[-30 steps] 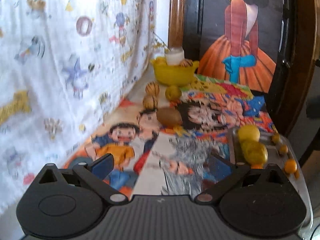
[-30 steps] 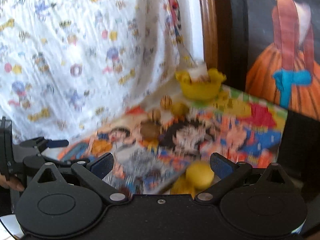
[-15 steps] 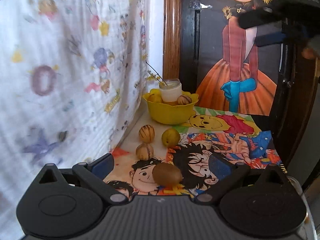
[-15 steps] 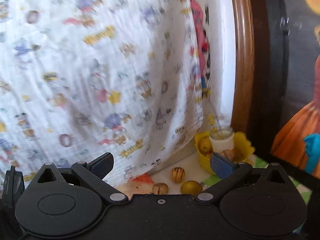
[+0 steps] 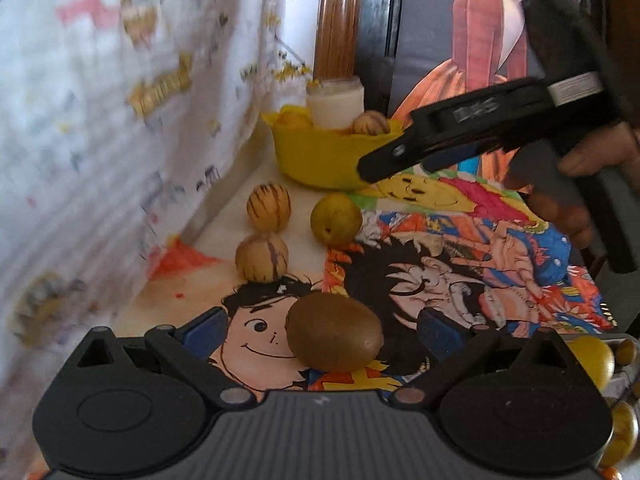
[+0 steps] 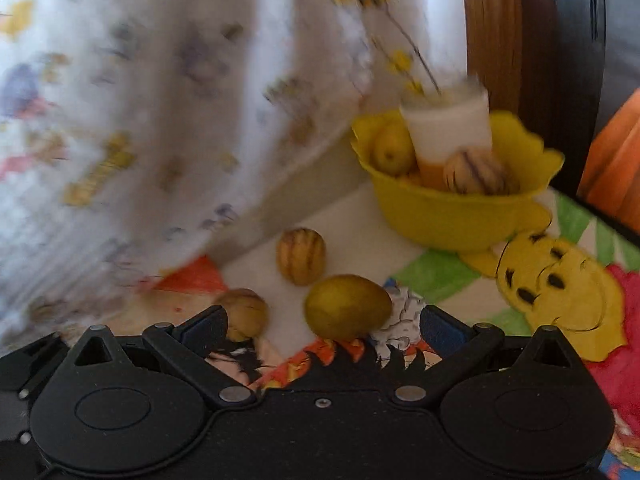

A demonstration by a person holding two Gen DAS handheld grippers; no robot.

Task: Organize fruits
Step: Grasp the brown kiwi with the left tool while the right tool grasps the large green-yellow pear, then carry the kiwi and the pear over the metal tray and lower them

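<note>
A brown kiwi (image 5: 334, 332) lies on the cartoon-print cloth between the fingers of my open left gripper (image 5: 324, 326). Beyond it lie two striped pale fruits (image 5: 268, 207) (image 5: 262, 258) and a yellow-green fruit (image 5: 336, 219). A yellow bowl (image 5: 320, 156) at the back holds a white jar (image 5: 336, 106), a striped fruit and a yellow fruit. My right gripper (image 6: 324, 326) is open, with the yellow-green fruit (image 6: 347, 306) between its fingertips. The right gripper also shows in the left wrist view (image 5: 472, 136), held by a hand above the cloth.
A white printed curtain (image 5: 120, 120) hangs along the left. A dark door with a painted figure (image 5: 480, 40) and a wooden post (image 5: 338, 20) stand behind the bowl. A tray with yellow fruits (image 5: 592, 360) sits at the lower right edge.
Both grippers have moved forward and down towards the fruits. The kiwi now lies between my left fingers, the yellow-green fruit between my right fingers. The right gripper has entered the left wrist view.
</note>
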